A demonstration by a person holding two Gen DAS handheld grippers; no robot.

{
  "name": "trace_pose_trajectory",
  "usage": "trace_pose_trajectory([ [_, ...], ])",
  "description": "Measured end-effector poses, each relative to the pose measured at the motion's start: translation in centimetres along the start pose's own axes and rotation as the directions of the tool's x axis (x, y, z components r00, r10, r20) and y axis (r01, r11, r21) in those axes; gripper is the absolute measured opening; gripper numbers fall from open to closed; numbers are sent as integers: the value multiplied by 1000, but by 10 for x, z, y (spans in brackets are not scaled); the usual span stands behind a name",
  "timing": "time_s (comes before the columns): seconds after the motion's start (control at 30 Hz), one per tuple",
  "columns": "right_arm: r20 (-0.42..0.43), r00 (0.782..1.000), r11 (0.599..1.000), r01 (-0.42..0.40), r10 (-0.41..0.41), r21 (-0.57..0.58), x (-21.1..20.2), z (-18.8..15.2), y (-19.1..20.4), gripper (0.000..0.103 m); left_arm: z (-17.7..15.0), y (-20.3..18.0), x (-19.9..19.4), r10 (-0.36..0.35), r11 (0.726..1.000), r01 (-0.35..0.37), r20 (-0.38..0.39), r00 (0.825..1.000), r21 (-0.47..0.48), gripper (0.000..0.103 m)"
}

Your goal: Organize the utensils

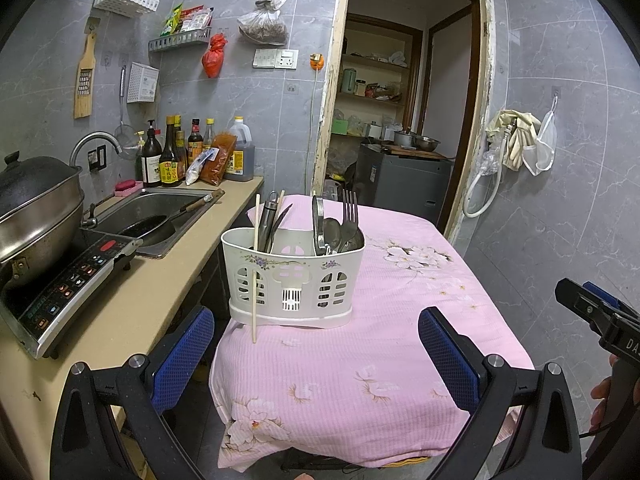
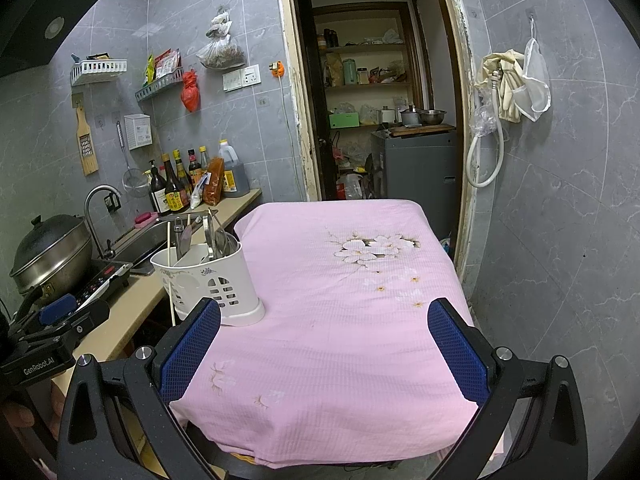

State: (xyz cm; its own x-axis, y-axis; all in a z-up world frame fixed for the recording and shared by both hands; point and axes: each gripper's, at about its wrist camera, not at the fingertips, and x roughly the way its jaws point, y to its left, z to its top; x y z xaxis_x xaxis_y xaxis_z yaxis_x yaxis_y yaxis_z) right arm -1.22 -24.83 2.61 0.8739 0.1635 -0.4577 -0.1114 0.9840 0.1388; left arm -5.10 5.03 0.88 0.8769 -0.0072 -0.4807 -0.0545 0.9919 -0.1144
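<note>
A white plastic utensil caddy (image 1: 294, 280) stands on the left part of a table covered with a pink floral cloth (image 1: 360, 360). It holds a fork (image 1: 350, 216), spoons, a peeler and chopsticks; one chopstick (image 1: 255, 268) leans against its outside front. The caddy also shows in the right wrist view (image 2: 212, 280). My left gripper (image 1: 316, 364) is open and empty, in front of the caddy above the cloth. My right gripper (image 2: 324, 354) is open and empty, over the cloth (image 2: 340, 300) to the right of the caddy.
A counter on the left carries an induction cooker (image 1: 68, 284) with a covered wok (image 1: 36, 204), a sink (image 1: 160, 216) with a pan, and sauce bottles (image 1: 172, 156). An open doorway (image 1: 404, 120) lies behind the table. Gloves and a hose hang on the right wall (image 1: 516, 144).
</note>
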Motion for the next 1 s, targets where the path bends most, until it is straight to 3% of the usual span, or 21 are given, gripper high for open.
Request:
trace_pose_trajectory([
  [1.0, -1, 1000, 1000, 1, -1, -2, 1, 1, 1, 102, -1, 1, -2, 0, 1000, 0, 3, 1000, -1, 103],
])
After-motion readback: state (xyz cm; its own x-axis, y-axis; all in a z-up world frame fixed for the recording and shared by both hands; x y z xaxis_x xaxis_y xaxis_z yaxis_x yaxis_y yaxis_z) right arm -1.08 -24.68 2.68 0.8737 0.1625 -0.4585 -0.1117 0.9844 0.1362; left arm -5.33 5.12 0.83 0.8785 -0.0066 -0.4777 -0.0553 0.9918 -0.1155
